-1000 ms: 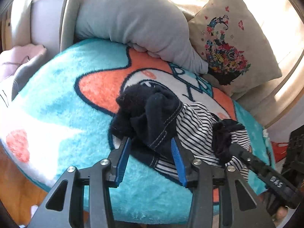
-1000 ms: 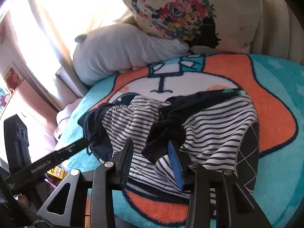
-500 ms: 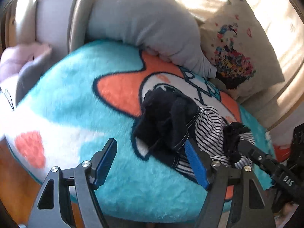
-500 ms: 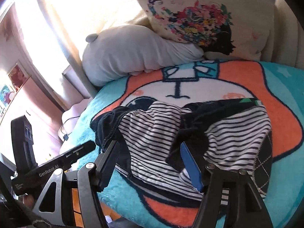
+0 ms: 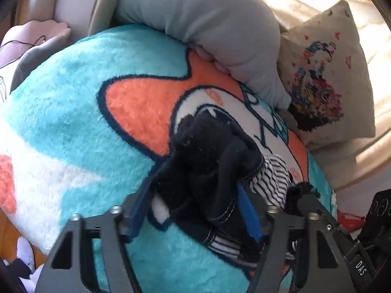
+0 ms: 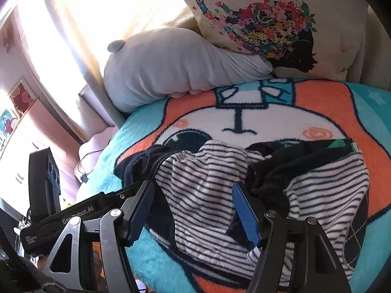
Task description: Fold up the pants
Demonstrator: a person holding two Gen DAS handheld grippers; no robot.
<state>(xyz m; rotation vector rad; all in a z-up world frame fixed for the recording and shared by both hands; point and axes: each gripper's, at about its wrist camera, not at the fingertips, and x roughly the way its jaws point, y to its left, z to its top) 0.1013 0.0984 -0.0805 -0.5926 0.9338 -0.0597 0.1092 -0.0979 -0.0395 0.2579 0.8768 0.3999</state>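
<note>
Light: bright sun, glaring curtain [image 6: 73, 24] | blur: slight (fisheye-warped edges)

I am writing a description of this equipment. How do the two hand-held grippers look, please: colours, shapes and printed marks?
Both are alike. The left gripper and the right gripper have black angular frames with triangular cut-outs, silver screw heads and two fingers with ribbed blue pads. In the right wrist view, the left gripper's black body carries white lettering.

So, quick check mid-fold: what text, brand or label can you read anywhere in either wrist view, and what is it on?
"GenRobot.AI": side of the left tongs, seen from the right wrist; middle letters blurred.
"DAS": body of the right tongs, seen from the left wrist.
Small white print, too small to read: rear end of the left tongs' body.
</note>
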